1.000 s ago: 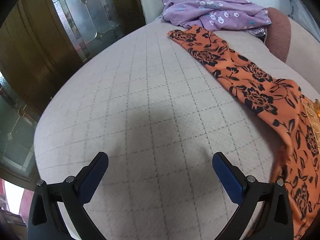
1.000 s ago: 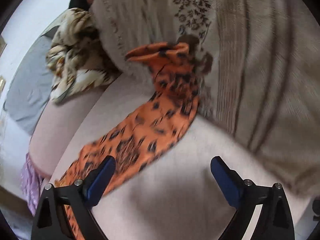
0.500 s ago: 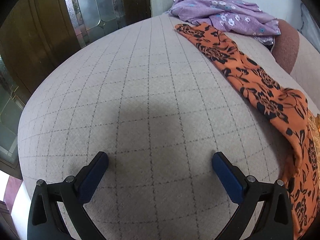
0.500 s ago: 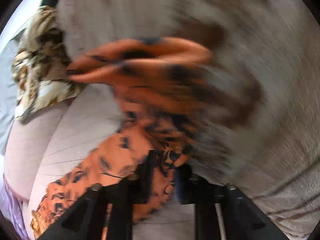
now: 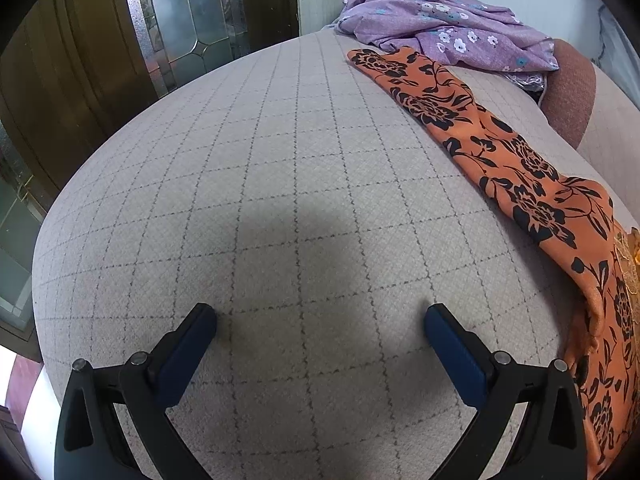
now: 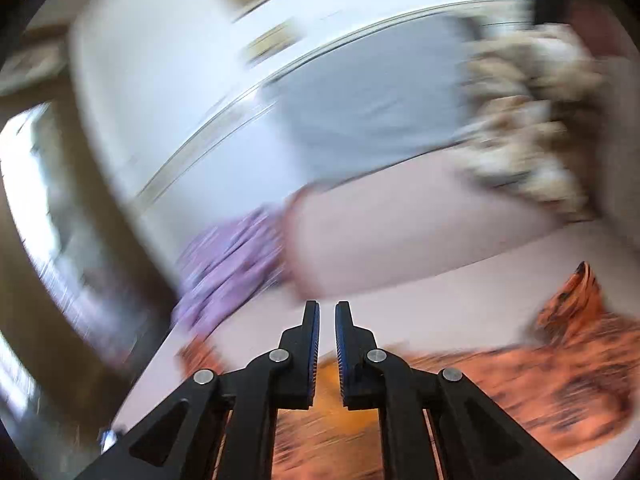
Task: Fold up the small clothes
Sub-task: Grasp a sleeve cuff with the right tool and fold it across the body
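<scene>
Left gripper (image 5: 320, 324): we are holding it over the checked bed cover (image 5: 280, 168), jaws spread wide, gripping nothing.
Right gripper (image 6: 327, 320): we are seeing its jaws drawn nearly together; the blur is hiding whether cloth is caught between them.
Orange floral garment (image 5: 520, 168): it is lying stretched along the cover's right side, reaching the purple floral cloth (image 5: 440, 20) at the far end.

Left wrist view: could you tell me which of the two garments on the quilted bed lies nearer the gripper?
The orange cloth with black flowers; it stretches down beside the left gripper, whereas the purple floral garment lies crumpled at the far end.
</scene>
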Tool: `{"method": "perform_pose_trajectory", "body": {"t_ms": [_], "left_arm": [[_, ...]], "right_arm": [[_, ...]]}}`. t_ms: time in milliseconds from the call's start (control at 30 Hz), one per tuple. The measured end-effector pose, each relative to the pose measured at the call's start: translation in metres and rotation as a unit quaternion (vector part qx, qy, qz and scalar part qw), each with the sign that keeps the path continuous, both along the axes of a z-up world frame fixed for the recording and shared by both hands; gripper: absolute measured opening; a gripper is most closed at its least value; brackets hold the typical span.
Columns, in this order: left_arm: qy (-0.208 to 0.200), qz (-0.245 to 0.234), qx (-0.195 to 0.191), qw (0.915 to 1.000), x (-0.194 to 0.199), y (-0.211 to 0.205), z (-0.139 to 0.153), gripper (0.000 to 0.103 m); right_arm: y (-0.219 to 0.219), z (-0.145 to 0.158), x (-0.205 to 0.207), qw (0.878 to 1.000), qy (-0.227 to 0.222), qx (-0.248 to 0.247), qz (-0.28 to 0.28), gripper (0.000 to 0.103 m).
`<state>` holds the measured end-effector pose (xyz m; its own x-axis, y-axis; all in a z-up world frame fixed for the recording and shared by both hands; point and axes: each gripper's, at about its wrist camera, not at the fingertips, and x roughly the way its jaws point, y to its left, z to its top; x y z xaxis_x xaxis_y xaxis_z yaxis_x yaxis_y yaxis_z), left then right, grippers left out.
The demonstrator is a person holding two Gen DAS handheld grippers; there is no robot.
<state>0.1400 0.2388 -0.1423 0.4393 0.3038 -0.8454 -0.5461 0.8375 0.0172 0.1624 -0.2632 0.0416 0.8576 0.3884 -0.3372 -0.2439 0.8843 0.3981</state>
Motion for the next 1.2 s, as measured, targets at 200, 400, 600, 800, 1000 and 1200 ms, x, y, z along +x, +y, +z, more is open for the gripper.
{"method": "perform_pose_trajectory", "body": {"t_ms": [200,400,600,800,1000,1200], "left_arm": [[0.004,-0.008,-0.01,0.9999,-0.001,0.002,0.001,0.103],[0.006,0.009,-0.002,0.9999,0.001,-0.001,0.001,0.103],[0.002,0.014,0.005,0.9999,0.0,-0.002,0.0,0.103],[0.0,0.023,0.014,0.9996,0.003,-0.002,-0.001,0.103],[-0.001,0.025,0.017,0.9995,0.004,-0.003,-0.002,0.103],[-0.002,0.028,0.017,0.9995,0.004,-0.003,-0.002,0.103]], "right_arm": [[0.081,-0.122,-0.02,0.984,0.165,0.021,0.067,0.068],[-0.09,-0.139,-0.038,0.958,0.183,0.192,-0.11,0.068],[-0.237,-0.179,-0.001,0.88,0.193,0.338,-0.272,0.068],[-0.277,-0.216,0.029,0.838,0.195,0.397,-0.319,0.066],[-0.289,-0.23,0.061,0.841,0.202,0.362,-0.348,0.017],[-0.277,-0.191,0.069,0.876,0.176,0.332,-0.301,0.006]]}}
